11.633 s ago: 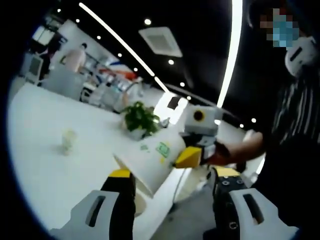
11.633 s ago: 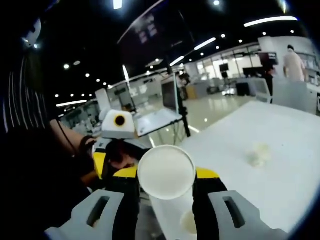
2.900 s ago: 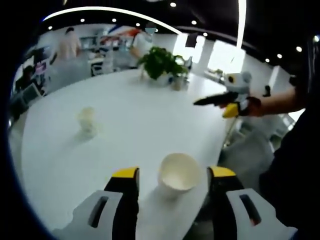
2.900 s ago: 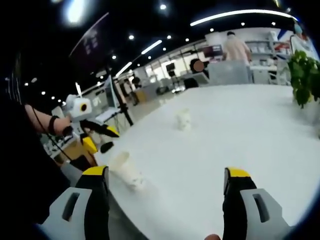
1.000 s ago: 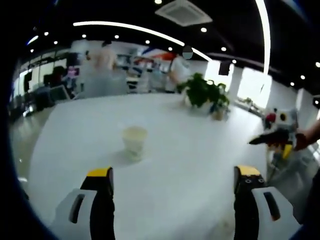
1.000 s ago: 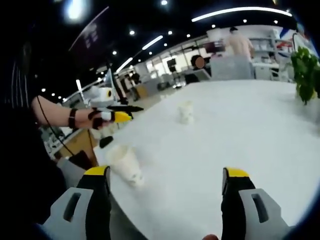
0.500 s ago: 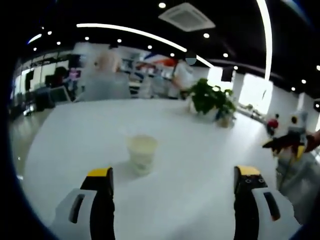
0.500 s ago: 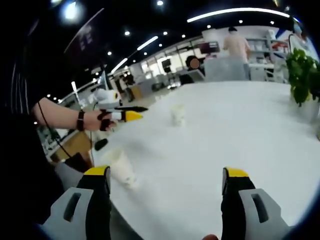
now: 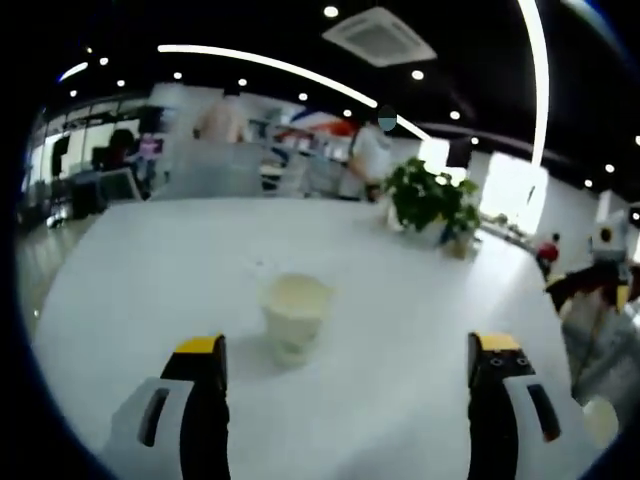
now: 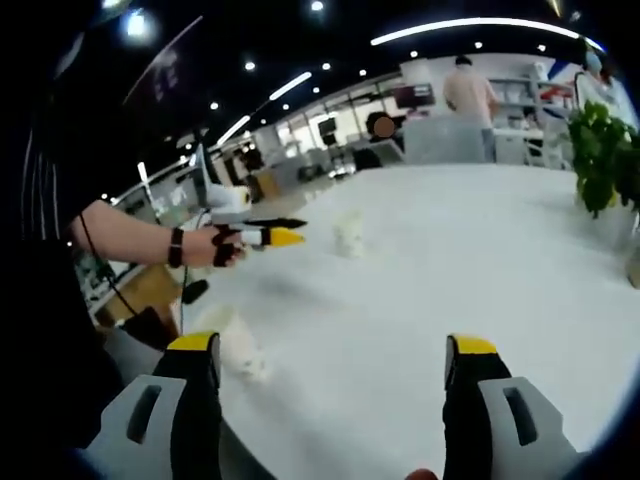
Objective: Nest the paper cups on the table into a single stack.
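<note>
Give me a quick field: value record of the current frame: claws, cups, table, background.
left claw: open, jaws spread wide, empty, aimed at the single cup
right claw: open, empty, over the table
single cup: upright on the white table, ahead of the left claw, untouched
cup stack: lying on its side near the table edge, by the right claw's left jaw
potted plant: on the far side of the table
background: people standing beyond the table, blurred
task state: single cup not yet nested
</note>
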Demonstrator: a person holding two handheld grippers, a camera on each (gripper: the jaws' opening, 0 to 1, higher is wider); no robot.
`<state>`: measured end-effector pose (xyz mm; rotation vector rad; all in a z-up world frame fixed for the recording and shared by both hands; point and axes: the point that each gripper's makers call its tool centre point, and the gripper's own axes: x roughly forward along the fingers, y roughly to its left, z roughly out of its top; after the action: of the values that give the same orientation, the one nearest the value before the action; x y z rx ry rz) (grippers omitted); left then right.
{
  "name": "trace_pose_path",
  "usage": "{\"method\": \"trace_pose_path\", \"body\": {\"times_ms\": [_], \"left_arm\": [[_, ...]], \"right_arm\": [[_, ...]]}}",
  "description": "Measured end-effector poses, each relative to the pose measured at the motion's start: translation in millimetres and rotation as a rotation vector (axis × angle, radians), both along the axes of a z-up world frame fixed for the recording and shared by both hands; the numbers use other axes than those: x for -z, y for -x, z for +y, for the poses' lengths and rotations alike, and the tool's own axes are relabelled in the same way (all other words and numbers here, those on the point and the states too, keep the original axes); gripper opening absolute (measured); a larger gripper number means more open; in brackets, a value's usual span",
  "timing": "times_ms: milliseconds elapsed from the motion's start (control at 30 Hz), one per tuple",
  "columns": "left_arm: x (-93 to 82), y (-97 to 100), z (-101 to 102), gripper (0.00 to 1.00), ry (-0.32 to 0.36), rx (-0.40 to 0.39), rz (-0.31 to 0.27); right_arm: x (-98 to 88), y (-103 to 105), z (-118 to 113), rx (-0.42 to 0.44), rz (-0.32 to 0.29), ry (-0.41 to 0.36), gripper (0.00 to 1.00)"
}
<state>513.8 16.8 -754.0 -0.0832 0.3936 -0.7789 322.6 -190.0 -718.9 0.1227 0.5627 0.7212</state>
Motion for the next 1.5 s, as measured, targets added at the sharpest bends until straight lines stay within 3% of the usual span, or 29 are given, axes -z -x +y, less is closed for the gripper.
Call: {"method": "trace_pose_path", "body": {"times_ms": [800,1067,1267,1500], "left_arm": [[17.7,-53.0,-10.1,0.96,-0.032,0.017,-0.077],[19.4,-59.7,-19.0,0.91,-0.062,0.049,-0.147],[21.9,-61.7,-21.1,0.81,-0.072,0.065,-0.158],[19.8,-70.2,-19.9,0.80,-0.069,0.054,-0.181]], "right_arm": [[11.2,25.7,-9.3,0.021,0.076,0.030,0.91],[10.7,28.0,-10.1,0.021,0.082,0.038,0.91],[14.4,31.9,-10.5,0.018,0.099,0.040,0.91],[14.2,33.1,-8.4,0.005,0.100,0.040,0.91]]}}
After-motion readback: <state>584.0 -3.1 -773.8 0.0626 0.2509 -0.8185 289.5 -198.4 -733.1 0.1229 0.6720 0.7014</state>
